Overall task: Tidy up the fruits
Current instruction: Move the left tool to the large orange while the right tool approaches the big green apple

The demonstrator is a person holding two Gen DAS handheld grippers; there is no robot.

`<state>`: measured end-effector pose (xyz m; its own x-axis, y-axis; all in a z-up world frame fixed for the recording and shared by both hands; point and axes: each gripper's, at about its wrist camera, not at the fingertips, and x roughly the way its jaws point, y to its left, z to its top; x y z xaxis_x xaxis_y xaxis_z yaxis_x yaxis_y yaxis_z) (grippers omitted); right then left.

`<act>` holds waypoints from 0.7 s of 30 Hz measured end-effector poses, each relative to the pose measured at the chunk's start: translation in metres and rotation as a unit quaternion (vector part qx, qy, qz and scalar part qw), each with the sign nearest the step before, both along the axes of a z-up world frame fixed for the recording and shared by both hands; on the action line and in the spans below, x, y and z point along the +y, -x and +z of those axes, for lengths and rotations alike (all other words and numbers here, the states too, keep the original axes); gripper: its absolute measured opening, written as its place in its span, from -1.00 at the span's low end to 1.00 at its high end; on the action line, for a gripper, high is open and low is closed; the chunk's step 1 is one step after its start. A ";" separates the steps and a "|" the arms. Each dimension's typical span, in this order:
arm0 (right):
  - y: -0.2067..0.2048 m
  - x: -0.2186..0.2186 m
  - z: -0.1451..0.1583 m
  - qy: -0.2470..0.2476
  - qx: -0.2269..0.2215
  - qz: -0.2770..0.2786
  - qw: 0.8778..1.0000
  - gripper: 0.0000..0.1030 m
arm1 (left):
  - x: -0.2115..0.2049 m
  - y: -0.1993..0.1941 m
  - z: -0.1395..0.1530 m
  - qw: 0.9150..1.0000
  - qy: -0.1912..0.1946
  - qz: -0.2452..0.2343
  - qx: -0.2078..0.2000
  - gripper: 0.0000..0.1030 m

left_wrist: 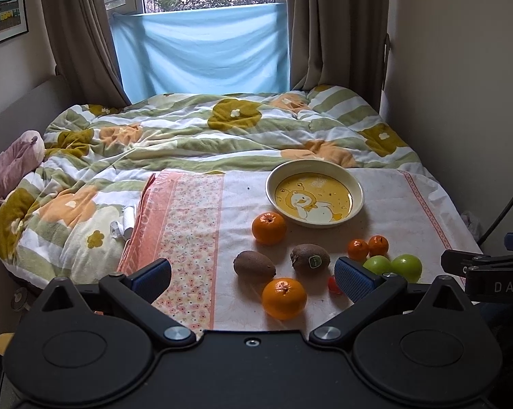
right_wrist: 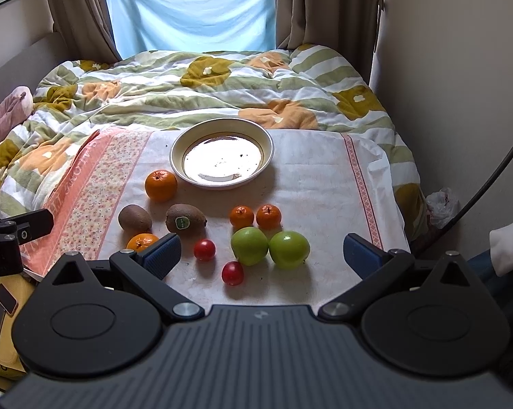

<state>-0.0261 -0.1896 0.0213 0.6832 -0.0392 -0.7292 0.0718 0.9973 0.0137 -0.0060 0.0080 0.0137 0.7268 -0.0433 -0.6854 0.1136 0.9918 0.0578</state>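
Note:
Fruit lies on a white and pink cloth (right_wrist: 318,184) spread on the bed. An empty yellow bowl (left_wrist: 313,193) (right_wrist: 221,152) sits at the back. In front of it are a big orange (left_wrist: 268,227) (right_wrist: 160,185), two kiwis (left_wrist: 254,265) (right_wrist: 185,221), a second orange (left_wrist: 283,297) (right_wrist: 142,240), two small mandarins (right_wrist: 254,216), two green apples (right_wrist: 269,247) (left_wrist: 406,267) and two red cherry tomatoes (right_wrist: 218,261). My left gripper (left_wrist: 253,277) is open and empty above the near fruit. My right gripper (right_wrist: 262,255) is open and empty above the apples and tomatoes.
A rumpled green and orange floral duvet (left_wrist: 195,129) covers the bed beyond the cloth. A pink plush (left_wrist: 12,163) lies at the left. A wall (right_wrist: 461,68) bounds the right side. A white plastic bag (right_wrist: 442,206) lies beside the bed. Curtains and a blue sheet hang behind.

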 end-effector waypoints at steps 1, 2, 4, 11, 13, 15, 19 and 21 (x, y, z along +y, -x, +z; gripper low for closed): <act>0.000 -0.002 -0.002 -0.001 -0.001 -0.001 1.000 1.00 | -0.001 -0.002 -0.003 1.000 -0.003 -0.006 0.003 1.00; -0.001 -0.004 -0.004 -0.001 -0.001 -0.002 1.000 1.00 | -0.001 -0.004 -0.007 1.000 -0.004 -0.013 0.007 1.00; -0.004 -0.007 -0.009 0.001 0.000 -0.003 1.000 1.00 | -0.002 -0.009 -0.016 0.999 -0.003 -0.027 0.017 1.00; -0.027 -0.025 -0.043 0.012 0.013 0.005 1.000 1.00 | -0.007 -0.035 -0.062 0.998 0.005 -0.035 0.051 0.99; -0.036 -0.032 -0.056 0.014 0.016 0.013 1.000 1.00 | -0.010 -0.044 -0.075 0.998 0.010 -0.035 0.060 0.99; -0.046 -0.037 -0.071 0.018 0.023 0.023 0.999 1.00 | -0.015 -0.053 -0.088 0.997 0.004 -0.033 0.072 0.92; -0.064 -0.046 -0.100 0.016 0.043 0.045 0.998 1.00 | -0.024 -0.070 -0.114 0.995 0.007 -0.024 0.094 0.85; -0.072 -0.049 -0.114 0.016 0.053 0.057 0.997 1.00 | -0.028 -0.077 -0.125 0.994 0.006 -0.016 0.106 0.80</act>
